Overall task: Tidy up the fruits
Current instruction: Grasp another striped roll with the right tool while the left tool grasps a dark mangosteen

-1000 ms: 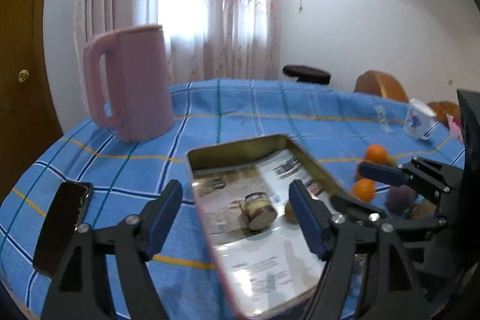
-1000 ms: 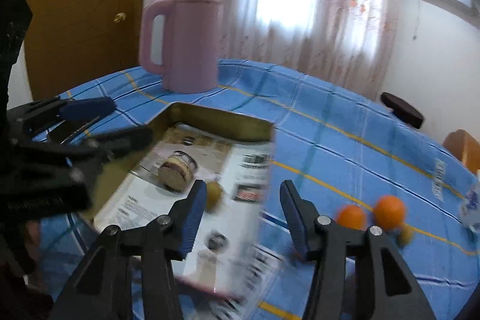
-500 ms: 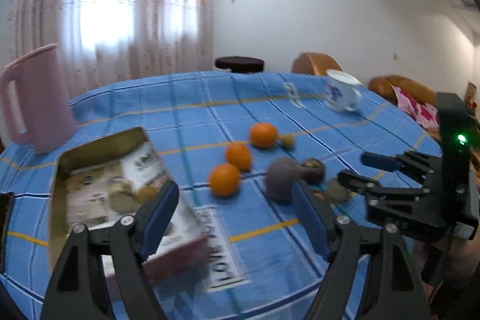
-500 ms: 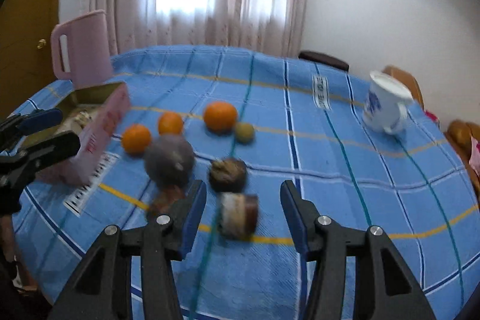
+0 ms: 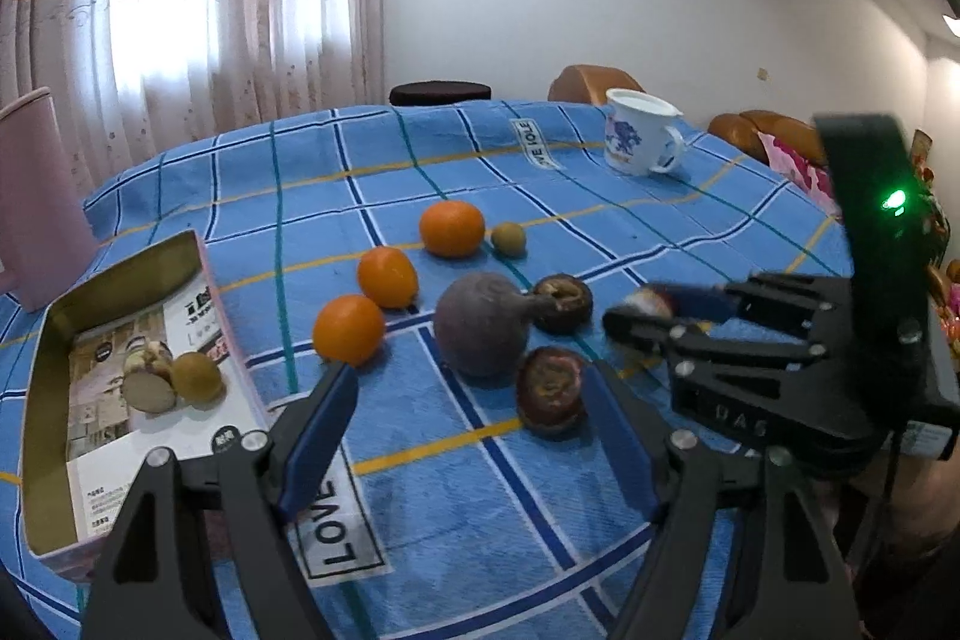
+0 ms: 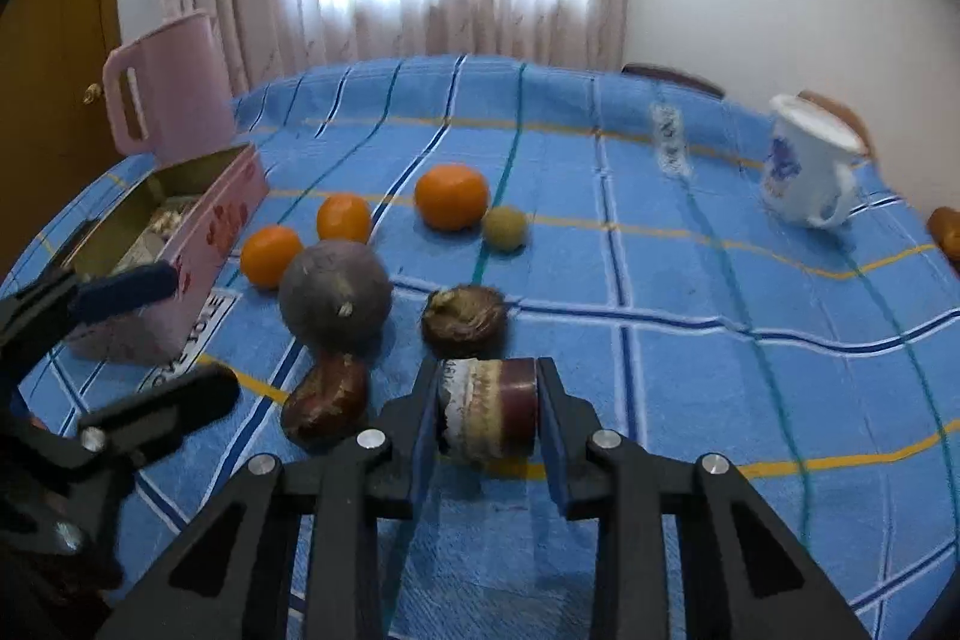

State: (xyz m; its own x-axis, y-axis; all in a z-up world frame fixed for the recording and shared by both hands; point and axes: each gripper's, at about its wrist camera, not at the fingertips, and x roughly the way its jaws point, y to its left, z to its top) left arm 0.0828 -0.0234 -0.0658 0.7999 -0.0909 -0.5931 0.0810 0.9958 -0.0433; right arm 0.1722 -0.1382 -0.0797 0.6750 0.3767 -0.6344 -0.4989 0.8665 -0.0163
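So on the far left there's the pink jug (image 6: pixel 168 85) with the pink tin box (image 5: pixel 129 388) lying open just in front of it, and two pieces of fruit are already sitting inside it, a cut brownish one and a little green-brown one (image 5: pixel 195 377). The left tongs (image 5: pixel 468 436) hang over the blue checked worktop (image 5: pixel 690 226) with the jaws partly apart and easing inward, nothing pinched between them. Ahead of them you've got three oranges (image 5: pixel 451 228) in a loose diagonal line, then a big dull purple fruit (image 5: pixel 483 323) with a stem, and a dark halved passion fruit (image 5: pixel 551 391) touching its near side. Another dark halved one (image 6: pixel 463 321) sits just right of the purple fruit, and a small green fruit (image 6: pixel 506 228) rests next to the farthest orange. Moving right, the right tongs (image 6: pixel 487 415) are clamped tight on a cut piece of fruit (image 6: pixel 487 415), purple rind with a pale inside, down at cloth level. Way off to the right stands a white mug (image 6: pixel 801 166) with a blue print.
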